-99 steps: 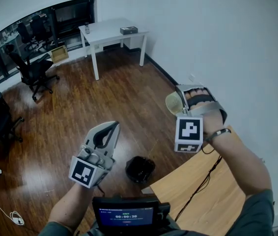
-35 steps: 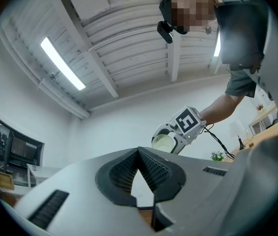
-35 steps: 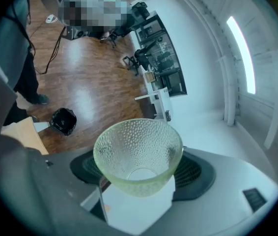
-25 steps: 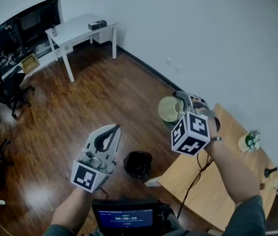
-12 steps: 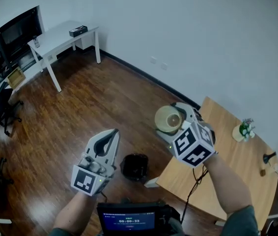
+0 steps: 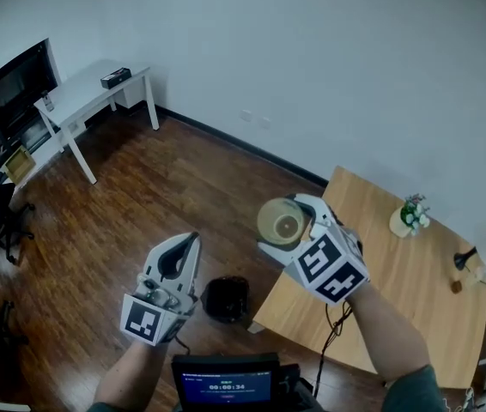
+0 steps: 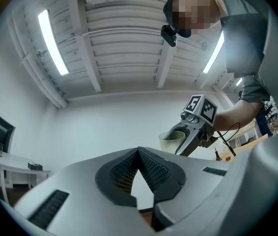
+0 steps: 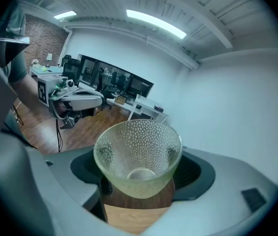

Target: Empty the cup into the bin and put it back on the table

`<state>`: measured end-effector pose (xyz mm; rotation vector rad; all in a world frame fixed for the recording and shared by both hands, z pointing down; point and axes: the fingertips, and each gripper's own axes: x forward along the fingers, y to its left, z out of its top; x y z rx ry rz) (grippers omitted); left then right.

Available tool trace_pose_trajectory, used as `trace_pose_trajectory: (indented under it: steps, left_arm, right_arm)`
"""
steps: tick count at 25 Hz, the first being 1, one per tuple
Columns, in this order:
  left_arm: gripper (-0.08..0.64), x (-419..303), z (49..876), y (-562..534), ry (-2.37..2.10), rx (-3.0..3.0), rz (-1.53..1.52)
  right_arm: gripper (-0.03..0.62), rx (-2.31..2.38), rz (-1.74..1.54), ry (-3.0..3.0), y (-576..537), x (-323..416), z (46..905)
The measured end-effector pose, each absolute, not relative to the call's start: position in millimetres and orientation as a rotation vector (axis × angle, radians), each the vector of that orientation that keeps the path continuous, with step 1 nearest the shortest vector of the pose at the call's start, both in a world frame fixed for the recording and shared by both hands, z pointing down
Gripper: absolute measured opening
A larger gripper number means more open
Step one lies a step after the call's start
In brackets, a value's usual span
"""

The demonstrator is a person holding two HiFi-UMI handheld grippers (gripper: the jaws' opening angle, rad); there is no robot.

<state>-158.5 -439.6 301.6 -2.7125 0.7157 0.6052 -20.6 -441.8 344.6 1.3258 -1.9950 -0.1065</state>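
A clear dimpled glass cup (image 6: 280,222) sits between the jaws of my right gripper (image 6: 289,228), which is shut on it. The cup (image 8: 138,157) looks empty, and its mouth faces up toward the head camera. It hangs above the near left corner of the wooden table (image 6: 402,277). The black bin (image 6: 226,299) stands on the floor beside that corner, below and left of the cup. My left gripper (image 6: 188,242) is held out over the floor left of the bin, its tips (image 7: 138,152) together and nothing in them.
On the wooden table stand a small potted plant (image 6: 408,216) and a dark object (image 6: 461,260) at its far edge; a black cable (image 6: 339,320) runs over its near side. A white desk (image 6: 88,97) and office chairs lie far left on the wooden floor.
The view has swung right, so more of the wooden table shows. My right gripper has rolled and carried the cup from over the floor to above the table corner. The left gripper drifted along.
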Motion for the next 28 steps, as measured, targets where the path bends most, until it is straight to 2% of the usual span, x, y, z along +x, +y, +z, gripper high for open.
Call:
trace_pose_trajectory:
  steps: [12,28]
  left_arm:
    - [-0.002,-96.3,285.6,-369.5,0.589,-2.726,0.631]
    - [-0.002,22.0,271.9,-253.6,0.272,-2.818,0.651]
  right_arm:
    - [0.397,1.450,-0.055,-2.046,-356.8,25.1,319.8]
    - [0.397,1.682,0.039,-1.977,-221.3,123.0,305.4]
